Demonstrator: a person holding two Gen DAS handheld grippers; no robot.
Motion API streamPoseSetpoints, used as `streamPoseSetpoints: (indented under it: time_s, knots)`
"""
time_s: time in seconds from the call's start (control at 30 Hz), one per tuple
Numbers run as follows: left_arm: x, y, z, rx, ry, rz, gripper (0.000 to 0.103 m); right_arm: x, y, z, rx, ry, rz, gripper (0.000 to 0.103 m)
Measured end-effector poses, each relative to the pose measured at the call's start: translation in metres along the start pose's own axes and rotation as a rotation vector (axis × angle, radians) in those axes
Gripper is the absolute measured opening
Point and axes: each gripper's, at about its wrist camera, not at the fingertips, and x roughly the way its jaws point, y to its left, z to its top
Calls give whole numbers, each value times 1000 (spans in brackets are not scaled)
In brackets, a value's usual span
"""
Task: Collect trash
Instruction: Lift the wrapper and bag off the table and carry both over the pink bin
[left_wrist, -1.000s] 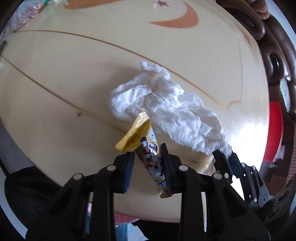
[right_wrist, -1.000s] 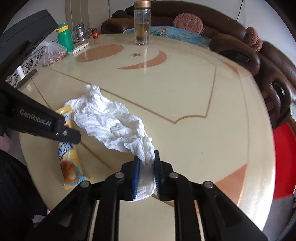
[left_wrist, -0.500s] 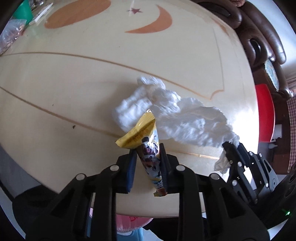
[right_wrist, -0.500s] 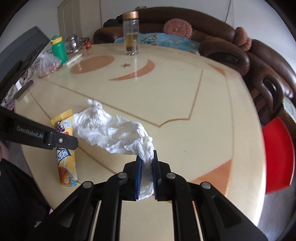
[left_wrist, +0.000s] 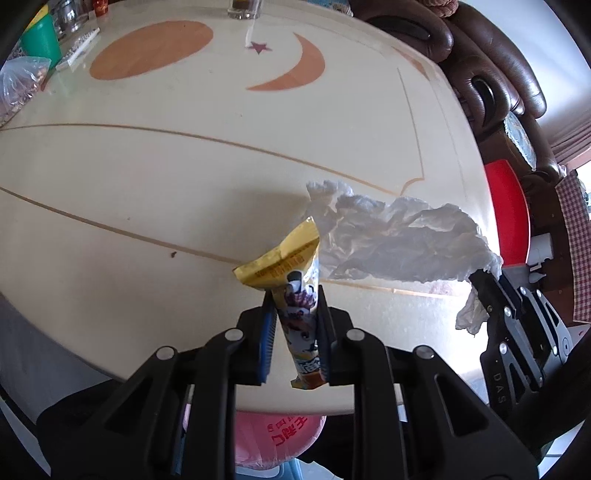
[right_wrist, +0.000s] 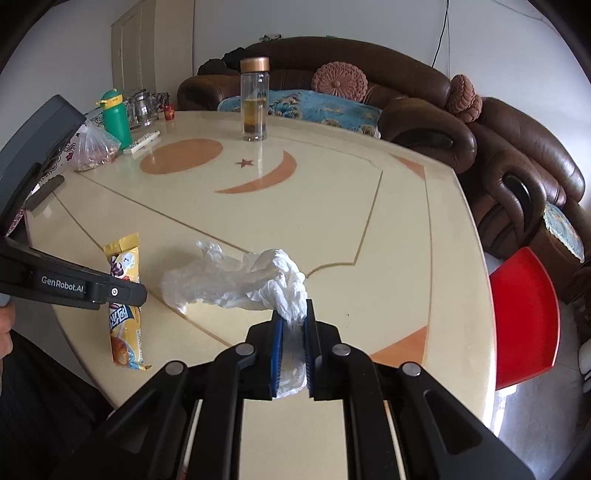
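Note:
My left gripper (left_wrist: 293, 295) is shut on a yellow snack wrapper (left_wrist: 295, 288) and holds it above the near edge of the cream table (left_wrist: 184, 166). The wrapper also shows in the right wrist view (right_wrist: 123, 291), hanging from the left gripper (right_wrist: 110, 291). My right gripper (right_wrist: 291, 314) is shut on a crumpled white plastic bag (right_wrist: 240, 280) and holds it off the table. In the left wrist view the bag (left_wrist: 399, 240) stretches right to the right gripper (left_wrist: 480, 277).
A glass bottle (right_wrist: 254, 99), a green bottle (right_wrist: 116, 118), a bag of nuts (right_wrist: 94, 147) and a remote (right_wrist: 142, 142) stand at the table's far side. A brown sofa (right_wrist: 480, 129) and a red stool (right_wrist: 524, 317) are to the right. A pink bag (left_wrist: 277, 439) sits below the table edge.
Both grippers have risen and drawn back, lifting the wrapper and the white bag off the table. The bag now hangs stretched in the air.

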Motion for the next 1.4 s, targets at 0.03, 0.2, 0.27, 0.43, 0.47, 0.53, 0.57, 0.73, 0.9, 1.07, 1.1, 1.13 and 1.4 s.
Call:
streamPoseSetpoints:
  time_s: [0.03, 0.2, 0.27, 0.43, 0.47, 0.53, 0.57, 0.73, 0.9, 1.07, 1.1, 1.13, 1.4]
  knots:
    - [-5, 0, -1, 10, -16, 3, 20, -4, 1, 1, 0, -7, -5, 11]
    - [-27, 2, -3, 38, -77, 17, 20, -25, 7, 8, 9, -33, -8, 11]
    - [-44, 7, -10, 58, -111, 30, 20, -37, 10, 10, 8, -53, -14, 11]
    - [-82, 14, -29, 107, -169, 34, 20, -72, 16, 16, 17, -99, -13, 11]
    - [-88, 13, -32, 119, -183, 39, 20, -82, 18, 17, 19, -115, -12, 11]
    - [-101, 15, -42, 142, -207, 35, 20, -97, 22, 19, 18, -134, -14, 11]
    - [-110, 21, -51, 153, -217, 35, 20, -108, 25, 19, 18, -148, -14, 11]
    - [-136, 26, -74, 176, -261, 39, 20, -148, 37, 15, 24, -188, -2, 11]
    - [-154, 31, -104, 211, -285, 45, 20, -180, 53, 1, 31, -218, 4, 11]
    - [-157, 35, -132, 234, -278, 49, 20, -206, 72, -20, 25, -226, 16, 11]
    - [-156, 35, -138, 240, -272, 49, 20, -210, 76, -24, 25, -228, 19, 11]
    - [-156, 35, -144, 247, -268, 50, 20, -215, 80, -30, 28, -230, 22, 11]
    - [-152, 37, -179, 291, -259, 58, 20, -233, 100, -63, 33, -213, 43, 11]
